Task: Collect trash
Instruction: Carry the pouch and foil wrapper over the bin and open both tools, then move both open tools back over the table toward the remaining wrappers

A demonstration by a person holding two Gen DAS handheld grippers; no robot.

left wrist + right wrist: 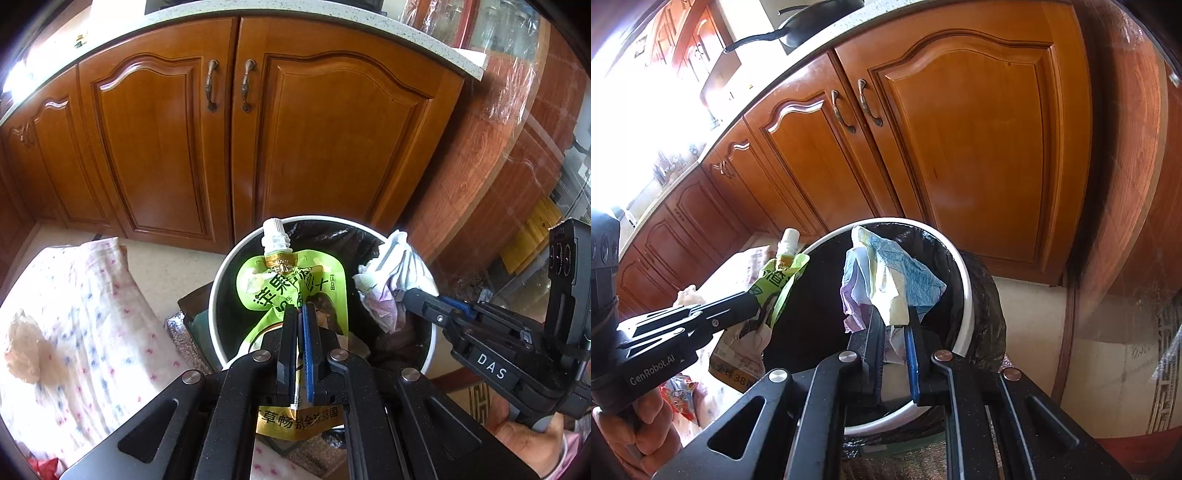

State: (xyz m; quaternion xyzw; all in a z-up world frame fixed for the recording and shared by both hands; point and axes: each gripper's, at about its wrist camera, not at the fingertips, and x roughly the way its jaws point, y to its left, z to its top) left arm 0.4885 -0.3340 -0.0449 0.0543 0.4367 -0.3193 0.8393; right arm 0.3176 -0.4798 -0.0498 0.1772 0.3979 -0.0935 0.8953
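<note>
Both wrist views close above bin (221,295), facing cabinets (960,147).

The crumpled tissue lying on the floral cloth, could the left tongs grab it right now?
Probably not: the left tongs are shut on the green pouch above the bin, so the crumpled tissue must wait.

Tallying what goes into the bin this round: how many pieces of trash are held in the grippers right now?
2. A green spouted drink pouch in the left gripper, a crumpled paper wad in the right gripper, both over the bin.
</note>
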